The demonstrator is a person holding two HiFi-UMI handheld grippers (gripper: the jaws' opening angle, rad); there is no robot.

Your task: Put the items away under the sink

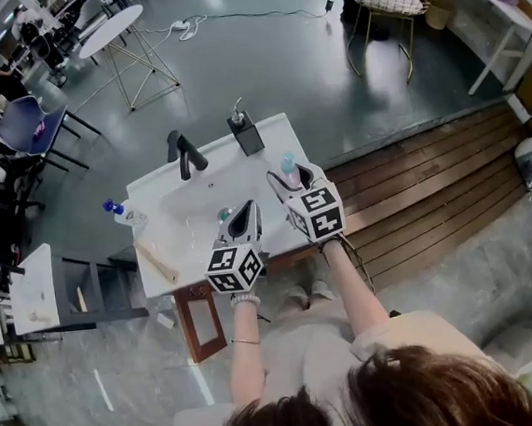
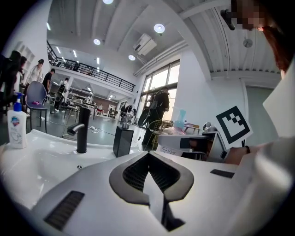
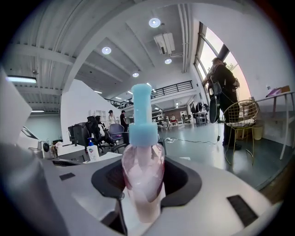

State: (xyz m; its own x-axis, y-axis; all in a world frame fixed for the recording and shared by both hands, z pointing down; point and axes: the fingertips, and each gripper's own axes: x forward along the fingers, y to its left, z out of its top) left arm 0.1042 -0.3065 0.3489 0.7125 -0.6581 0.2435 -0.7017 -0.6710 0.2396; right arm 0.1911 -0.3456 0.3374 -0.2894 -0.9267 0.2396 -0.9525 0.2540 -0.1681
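Above the front rim of the sink (image 1: 190, 247), fingers of the right gripper (image 3: 142, 184) pinch a pink pump bottle (image 3: 143, 156), half open. The left gripper (image 2: 150, 177) is closed and empty. Carrying seems underway; next, lower the bottle under the sink.

**Clearance around the washbasin**

The basin (image 1: 186, 206) lies open at centre. A black faucet (image 1: 185, 154) and a black soap dispenser (image 1: 246, 132) block its back rim. A white pump bottle (image 1: 124, 214) and a wooden stick (image 1: 156, 262) occupy the left ledge. A cabinet door (image 1: 202, 321) juts out below the front edge.
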